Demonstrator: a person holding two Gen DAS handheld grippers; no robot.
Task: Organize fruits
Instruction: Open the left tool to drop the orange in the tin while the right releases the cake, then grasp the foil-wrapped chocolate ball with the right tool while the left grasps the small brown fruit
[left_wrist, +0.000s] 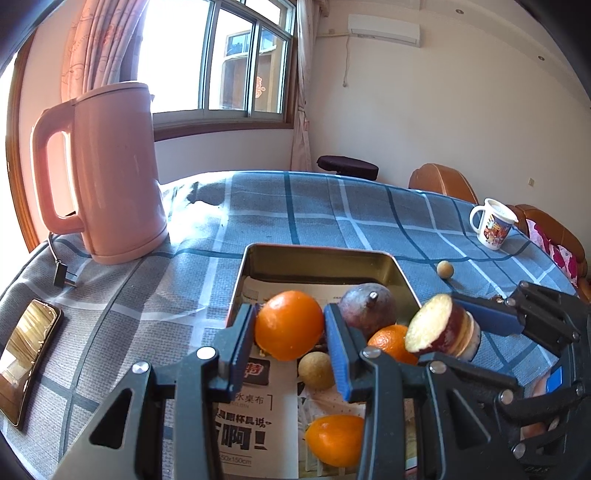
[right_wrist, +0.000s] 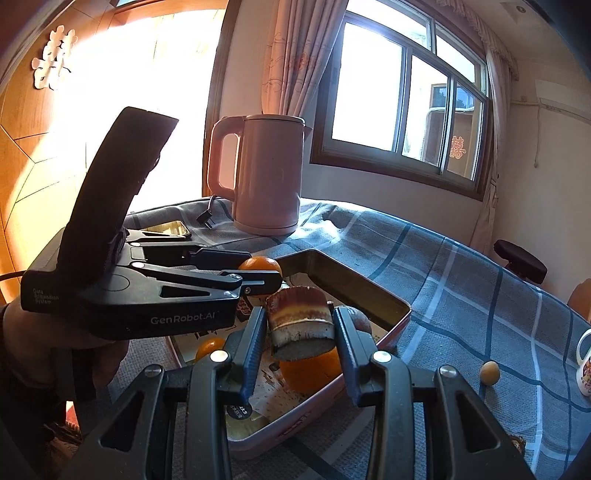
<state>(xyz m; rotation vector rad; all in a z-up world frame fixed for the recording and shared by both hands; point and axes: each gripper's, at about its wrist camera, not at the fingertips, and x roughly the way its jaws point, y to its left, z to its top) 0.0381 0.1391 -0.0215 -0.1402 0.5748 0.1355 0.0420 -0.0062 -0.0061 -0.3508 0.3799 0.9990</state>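
"GenRobot.AI" is printed in pale letters on the black body of the left hand-held gripper (right_wrist: 258, 282), with a smaller, hard-to-read block of text further back on the housing. The paper lining the metal tin (left_wrist: 317, 258) carries bold Chinese characters and "150x150cm" along its lower edge (legible only from the left wrist). The mug (left_wrist: 493, 225) at the far side of the bench (left_wrist: 332, 210) bears a colourful cartoon print whose wording is too small to read.

The left hand-held gripper (left_wrist: 290, 328) is clamped on an orange (left_wrist: 290, 325), held above the tin. The right hand-held gripper (right_wrist: 301, 328) is clamped on a cut chunk of fruit (right_wrist: 299, 325) with dark red skin, also over the tin.

The left wrist view shows the chunk's pale cut face (left_wrist: 428, 325), the purple fruit (left_wrist: 367, 306), a small brown round fruit (left_wrist: 316, 369) and two more oranges in the tin, plus a phone (left_wrist: 29, 354) on the blue checked cloth. The right wrist view shows the tin's pink outer wall (right_wrist: 295, 424). A lone small round fruit (right_wrist: 489, 373) lies on the cloth outside the tin, and the pink kettle (right_wrist: 266, 173) stands near the window.
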